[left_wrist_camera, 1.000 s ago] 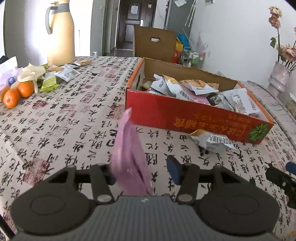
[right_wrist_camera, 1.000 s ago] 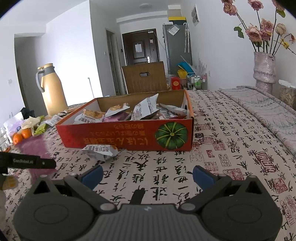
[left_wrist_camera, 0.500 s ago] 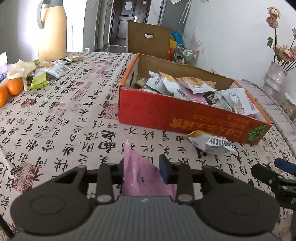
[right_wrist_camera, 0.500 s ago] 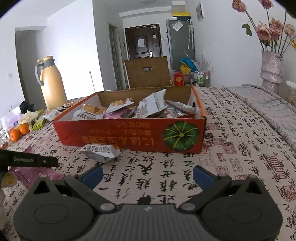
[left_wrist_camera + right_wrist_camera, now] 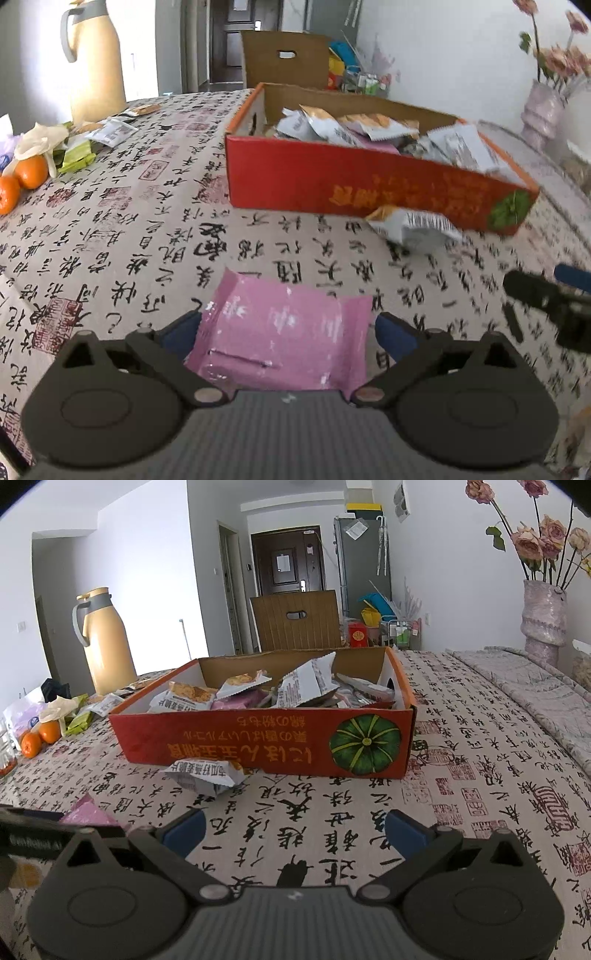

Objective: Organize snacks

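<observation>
A table under a cloth point(image 5: 122, 236) printed with black calligraphy and red seals filled both views. Low in the left wrist view, the left gripper point(image 5: 287, 328) had just been opening, and its blue pads point(image 5: 391, 334) stood spread wide, with a pink packet point(image 5: 284, 334) lying flat on the cloth between them; the left pad sat at the packet's edge and the right pad just clear of it, neither pressing. Beyond the packet, a red cardboard box point(image 5: 332, 184) with gold lettering and a green pumpkin picture on its front sat on the table, heaped with silver, orange and pink snack packets. One loose silver packet point(image 5: 410, 225) lay on the cloth, touching the foot of the box's front wall. At the right edge of that view, part of the right gripper point(image 5: 293, 830) showed as a dark, blurred shape; in its own view its pads were spread apart over bare cloth with nothing between them, and the box stood ahead of it. At the far left of the table were two oranges point(image 5: 22, 181), some small wrappers point(image 5: 107, 134) and a tall tan flask point(image 5: 94, 61). At the far right stood a pale vase point(image 5: 545, 620) of roses. A brown chair back point(image 5: 295, 618) rose behind the box
</observation>
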A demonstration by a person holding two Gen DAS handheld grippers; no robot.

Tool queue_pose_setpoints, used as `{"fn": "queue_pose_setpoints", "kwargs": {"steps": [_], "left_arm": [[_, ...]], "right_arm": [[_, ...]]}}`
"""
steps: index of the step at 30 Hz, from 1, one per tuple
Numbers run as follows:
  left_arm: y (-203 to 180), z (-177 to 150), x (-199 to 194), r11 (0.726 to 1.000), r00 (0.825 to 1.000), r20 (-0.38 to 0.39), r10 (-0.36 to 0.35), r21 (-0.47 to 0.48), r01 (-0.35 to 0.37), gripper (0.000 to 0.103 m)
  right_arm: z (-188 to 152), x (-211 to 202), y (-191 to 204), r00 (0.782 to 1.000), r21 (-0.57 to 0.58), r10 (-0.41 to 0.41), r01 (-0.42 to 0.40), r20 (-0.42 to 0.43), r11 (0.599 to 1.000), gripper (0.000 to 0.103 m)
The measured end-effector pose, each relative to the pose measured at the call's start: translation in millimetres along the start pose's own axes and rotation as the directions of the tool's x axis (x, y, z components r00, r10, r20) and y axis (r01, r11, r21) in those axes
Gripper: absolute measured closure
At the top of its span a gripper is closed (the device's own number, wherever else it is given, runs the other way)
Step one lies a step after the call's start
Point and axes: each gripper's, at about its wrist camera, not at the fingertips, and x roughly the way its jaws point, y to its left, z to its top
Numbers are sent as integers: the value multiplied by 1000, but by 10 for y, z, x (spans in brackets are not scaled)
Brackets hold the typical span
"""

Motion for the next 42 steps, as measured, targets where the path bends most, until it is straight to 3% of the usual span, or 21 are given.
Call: {"fn": "queue_pose_setpoints", "kwargs": {"steps": [2, 5, 21, 29, 35, 38, 39, 40, 41, 42], "left_arm": [[-20, -32, -11, 1000, 1000, 15, 14, 20, -15, 22], [7, -39, -60, 1000, 999, 33, -1, 3, 1, 34], [162, 30, -218, 998, 996, 94, 11, -59, -5, 35], [318, 189, -245, 995, 990, 135, 30, -97, -17, 35], [379, 261, -221, 994, 989, 143, 35, -106, -20, 35], [405, 277, -197, 993, 989, 143, 34, -115, -18, 35], [414, 277, -189, 993, 989, 142, 34, -120, -17, 35], [422, 279, -182, 992, 989, 141, 33, -123, -15, 35], [428, 279, -176, 992, 990, 140, 31, -124, -14, 35], [434, 280, -172, 992, 990, 140, 31, -125, -13, 35]], "right_arm": [[-13, -17, -3, 1000, 2, 1, -1, 0, 1000, 0], [-24, -38, 0, 1000, 3, 1, -1, 0, 1000, 0], [94, -63, 190, 999, -23, 41, -40, 21, 999, 0], [410, 246, 494, 997, -34, 72, -73, -10, 997, 0], [577, 640, 665, 995, -15, 50, -52, -85, 999, 5], [608, 855, 675, 991, 20, 19, -17, -135, 1000, 15], [599, 911, 681, 988, 23, 13, -10, -154, 1000, 27], [581, 956, 681, 984, 29, 14, -9, -177, 1000, 45], [534, 978, 669, 981, 34, 24, -17, -195, 999, 57], [504, 989, 669, 977, 36, 31, -24, -209, 999, 61]]}}
